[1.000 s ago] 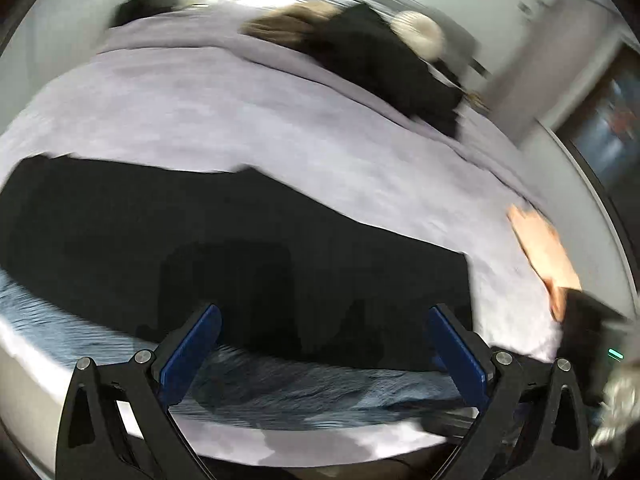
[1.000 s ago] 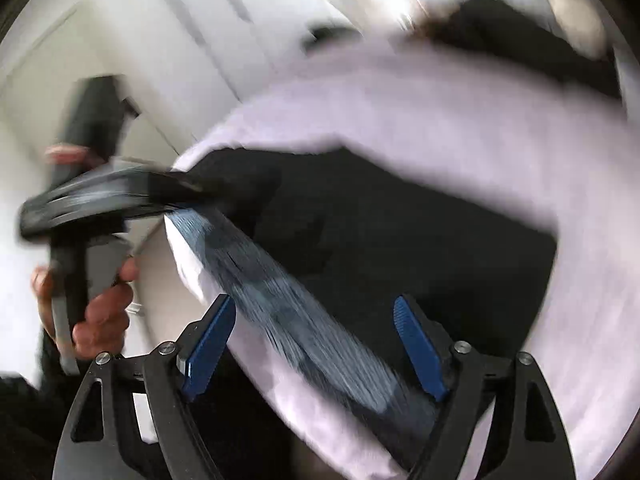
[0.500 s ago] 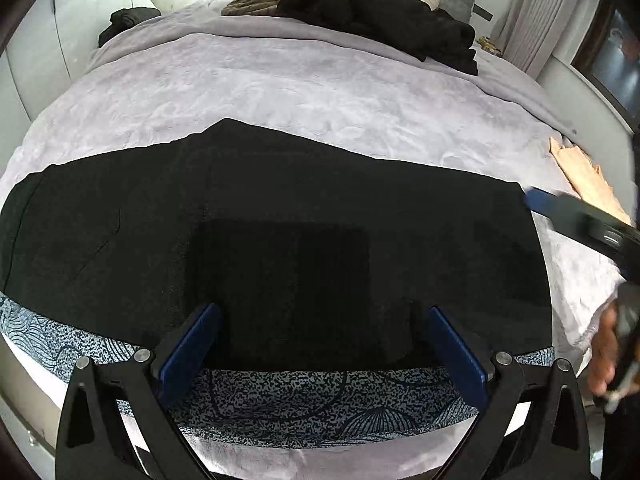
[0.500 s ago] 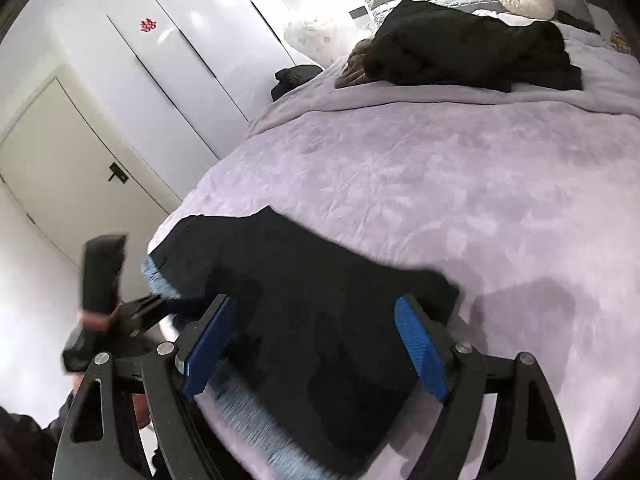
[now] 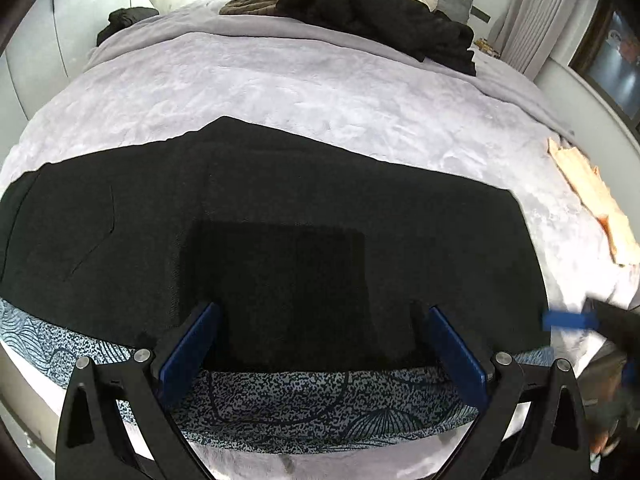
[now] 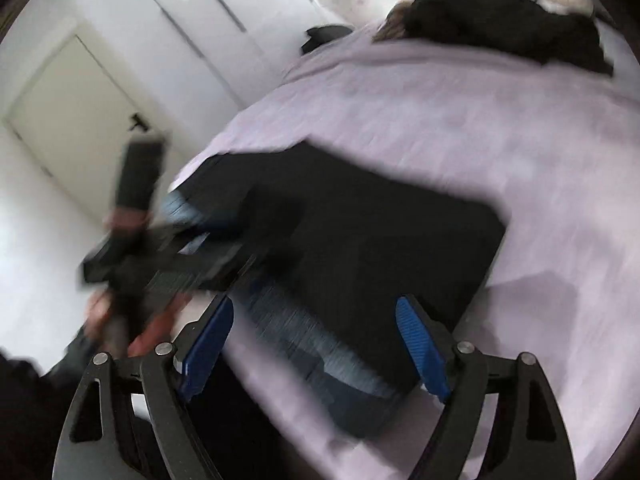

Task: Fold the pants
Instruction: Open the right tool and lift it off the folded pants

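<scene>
Black pants (image 5: 280, 208) spread flat along the bed's (image 5: 320, 92) near edge.
Left gripper (image 5: 320, 344) and right gripper (image 6: 316, 344) both released, empty; dark clothes pile (image 5: 376, 12) at the far edge.

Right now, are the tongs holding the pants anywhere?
No. Both the left tongs and right tongs are open above the black pants, gripping nothing.

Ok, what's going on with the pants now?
Both grippers, left and right, open, holding nothing. Black pants flat on the bed. Nothing in the way.
</scene>
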`<state>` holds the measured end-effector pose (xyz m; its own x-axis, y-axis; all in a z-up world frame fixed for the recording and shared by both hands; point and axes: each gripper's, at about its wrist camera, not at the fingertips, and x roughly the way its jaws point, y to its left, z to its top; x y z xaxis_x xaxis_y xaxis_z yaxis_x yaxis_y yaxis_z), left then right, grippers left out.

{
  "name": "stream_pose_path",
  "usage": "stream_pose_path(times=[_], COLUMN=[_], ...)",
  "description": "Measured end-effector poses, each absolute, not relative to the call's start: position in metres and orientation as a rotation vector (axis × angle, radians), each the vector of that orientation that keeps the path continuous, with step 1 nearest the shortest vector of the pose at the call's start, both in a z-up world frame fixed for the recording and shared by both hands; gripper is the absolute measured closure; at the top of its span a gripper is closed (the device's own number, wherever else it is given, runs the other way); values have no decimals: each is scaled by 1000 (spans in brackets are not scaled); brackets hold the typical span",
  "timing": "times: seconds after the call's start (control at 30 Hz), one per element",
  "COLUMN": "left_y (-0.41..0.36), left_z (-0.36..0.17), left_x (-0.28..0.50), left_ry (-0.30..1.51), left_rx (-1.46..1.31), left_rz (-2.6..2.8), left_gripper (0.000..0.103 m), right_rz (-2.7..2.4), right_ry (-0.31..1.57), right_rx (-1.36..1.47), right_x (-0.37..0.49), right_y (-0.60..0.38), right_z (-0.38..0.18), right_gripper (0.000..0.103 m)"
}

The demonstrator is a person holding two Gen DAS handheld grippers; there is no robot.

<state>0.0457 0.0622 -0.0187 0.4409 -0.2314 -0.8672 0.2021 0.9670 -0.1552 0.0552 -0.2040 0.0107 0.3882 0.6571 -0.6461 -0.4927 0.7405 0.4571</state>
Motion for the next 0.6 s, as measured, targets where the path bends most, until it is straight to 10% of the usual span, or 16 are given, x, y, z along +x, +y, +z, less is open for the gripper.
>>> stream_pose_path(times=[0.6], left_y=[122], left_z=[9], left_x=[28], left_ry=[1005], left_rx=[-189], left_rz=[-209], left_gripper=[0], right_rz=[756], right_ry=[843], right_rx=[99], right_x=[92], right_y=[-186], right_z=[55], right_gripper=[0])
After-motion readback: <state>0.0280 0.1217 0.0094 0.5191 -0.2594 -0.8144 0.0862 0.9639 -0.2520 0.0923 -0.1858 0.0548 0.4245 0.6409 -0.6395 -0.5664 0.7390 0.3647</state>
